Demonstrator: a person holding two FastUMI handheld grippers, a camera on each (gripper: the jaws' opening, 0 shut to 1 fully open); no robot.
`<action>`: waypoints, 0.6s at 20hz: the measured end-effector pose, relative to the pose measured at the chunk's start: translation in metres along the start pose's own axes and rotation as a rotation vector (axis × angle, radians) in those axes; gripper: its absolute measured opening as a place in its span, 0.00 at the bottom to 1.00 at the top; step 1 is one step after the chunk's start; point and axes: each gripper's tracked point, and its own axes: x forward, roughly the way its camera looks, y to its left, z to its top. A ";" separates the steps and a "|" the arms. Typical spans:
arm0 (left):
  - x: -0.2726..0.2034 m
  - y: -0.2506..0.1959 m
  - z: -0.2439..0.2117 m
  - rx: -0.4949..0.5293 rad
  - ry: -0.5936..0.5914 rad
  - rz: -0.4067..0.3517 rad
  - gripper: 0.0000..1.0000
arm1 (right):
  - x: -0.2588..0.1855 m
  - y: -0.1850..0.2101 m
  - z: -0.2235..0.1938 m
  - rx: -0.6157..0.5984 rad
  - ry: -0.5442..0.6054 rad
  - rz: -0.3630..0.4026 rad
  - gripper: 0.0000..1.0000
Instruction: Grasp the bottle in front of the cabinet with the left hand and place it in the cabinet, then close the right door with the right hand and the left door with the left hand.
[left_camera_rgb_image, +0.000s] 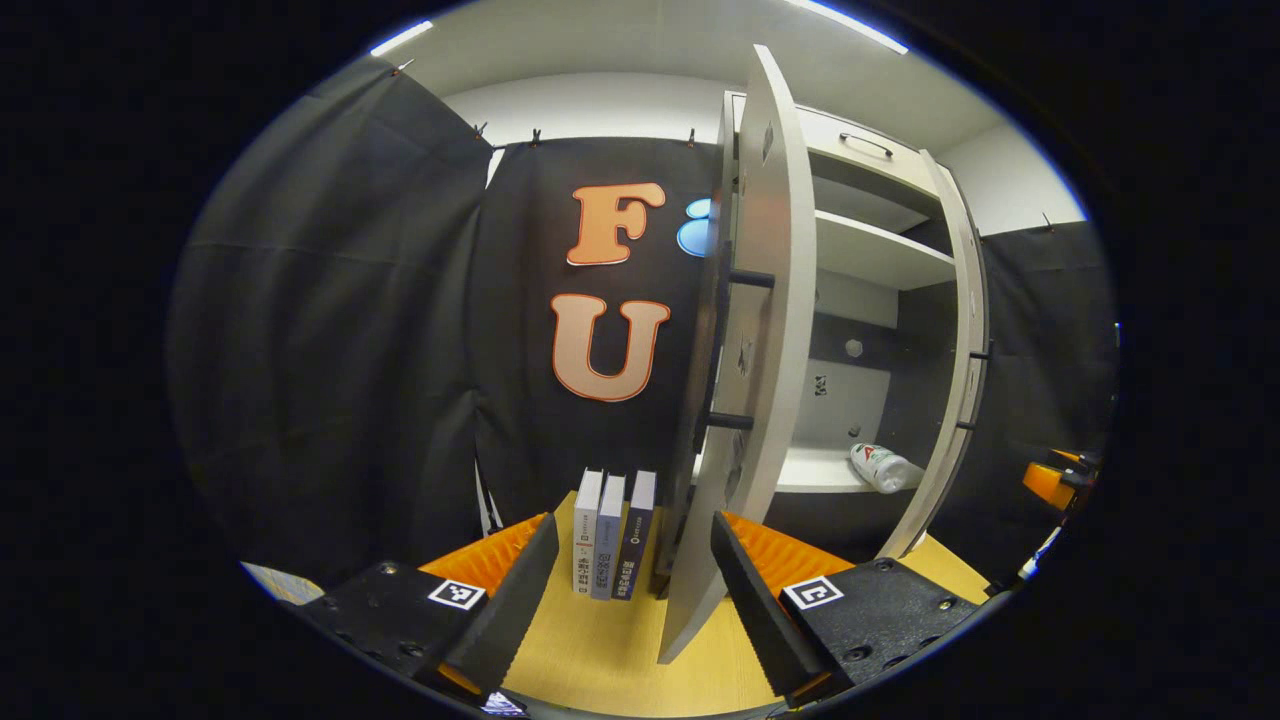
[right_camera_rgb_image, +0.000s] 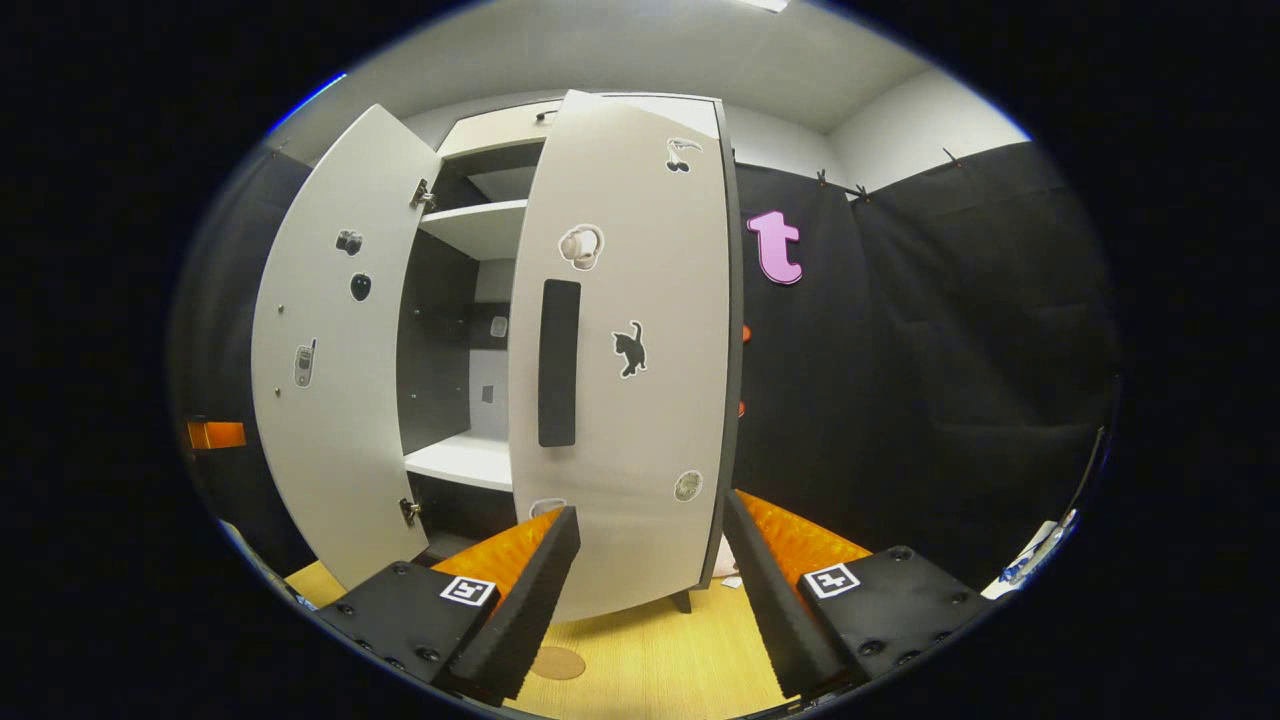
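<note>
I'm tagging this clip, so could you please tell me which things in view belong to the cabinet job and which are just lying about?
Belong to the job:
- bottle, lying on the cabinet shelf
- left door
- right door
- left tongs, open
- right tongs, open

Just lying about:
- three books standing beside the cabinet

Black cloth walls (right_camera_rgb_image: 950, 330), wooden tabletop (left_camera_rgb_image: 610, 640), 3 books (left_camera_rgb_image: 612, 535).

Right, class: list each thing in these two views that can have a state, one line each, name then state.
left tool: open, empty, at the left door's edge
right tool: open, empty, facing the right door
left door: open
right door: partly open
bottle: lying on its side on the cabinet's lower shelf
books: upright beside the cabinet
</note>
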 end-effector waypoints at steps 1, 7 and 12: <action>0.005 0.002 -0.001 0.000 0.003 0.001 0.93 | -0.005 -0.001 0.003 0.001 0.001 -0.004 0.96; 0.033 0.006 -0.009 0.000 0.014 0.005 0.93 | -0.027 -0.020 0.014 0.014 -0.018 -0.051 0.96; 0.049 0.001 -0.016 0.012 0.027 -0.012 0.93 | -0.037 -0.034 0.016 0.027 -0.022 -0.078 0.96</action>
